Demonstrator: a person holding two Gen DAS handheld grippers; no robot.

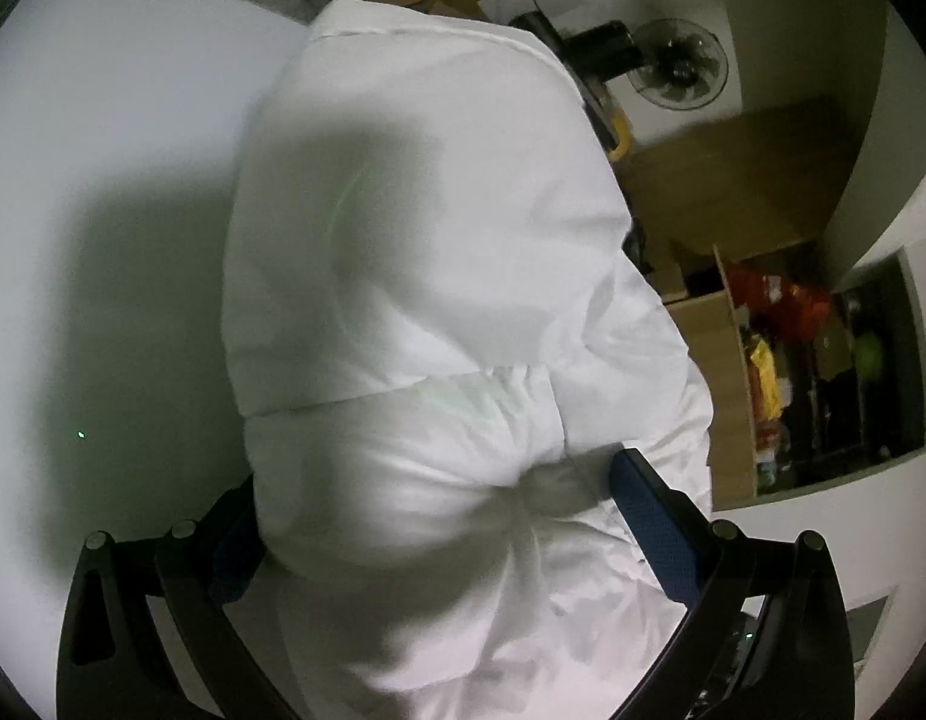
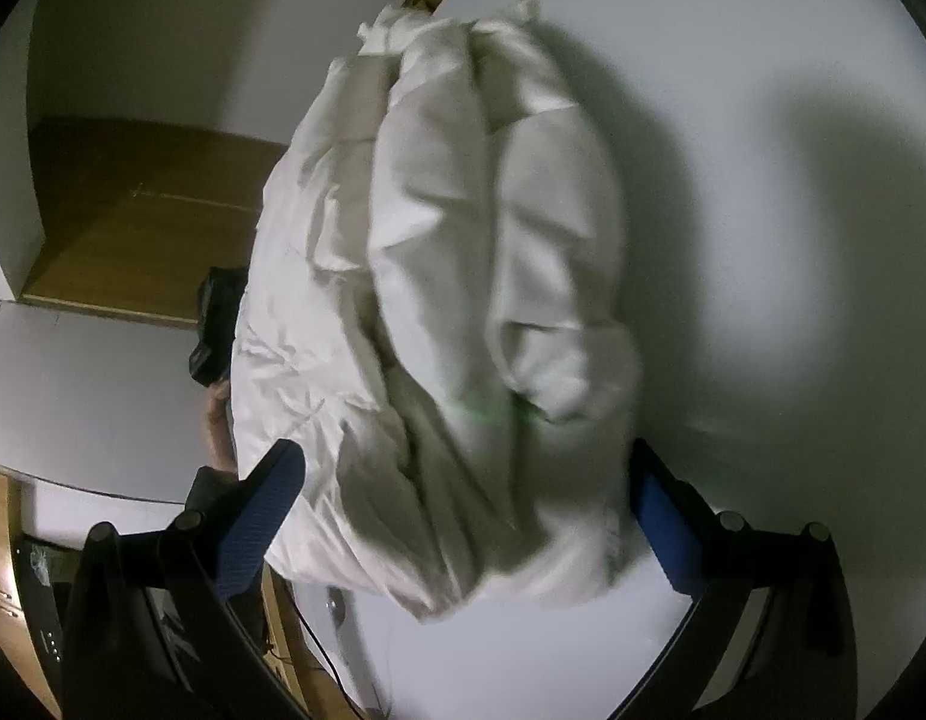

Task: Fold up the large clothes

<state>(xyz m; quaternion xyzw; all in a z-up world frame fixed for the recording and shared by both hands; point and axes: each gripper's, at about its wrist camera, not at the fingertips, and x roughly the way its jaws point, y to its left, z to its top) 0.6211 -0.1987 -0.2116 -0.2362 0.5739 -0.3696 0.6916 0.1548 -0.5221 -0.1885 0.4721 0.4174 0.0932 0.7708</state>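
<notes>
White padded garment bulges between both tools, left tool and right tool clamping it.

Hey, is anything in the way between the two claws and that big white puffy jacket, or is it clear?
Nothing visible stands between them. The white puffy jacket already bulges between the fingers of the left claw, and the right claw likewise has bunched fabric between its blue pads. The white table around it looks bare.

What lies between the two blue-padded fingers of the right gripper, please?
A thick bunch of the white padded garment fills the gap of the right gripper, as the right wrist view shows; the fingers stand wide around it.
</notes>
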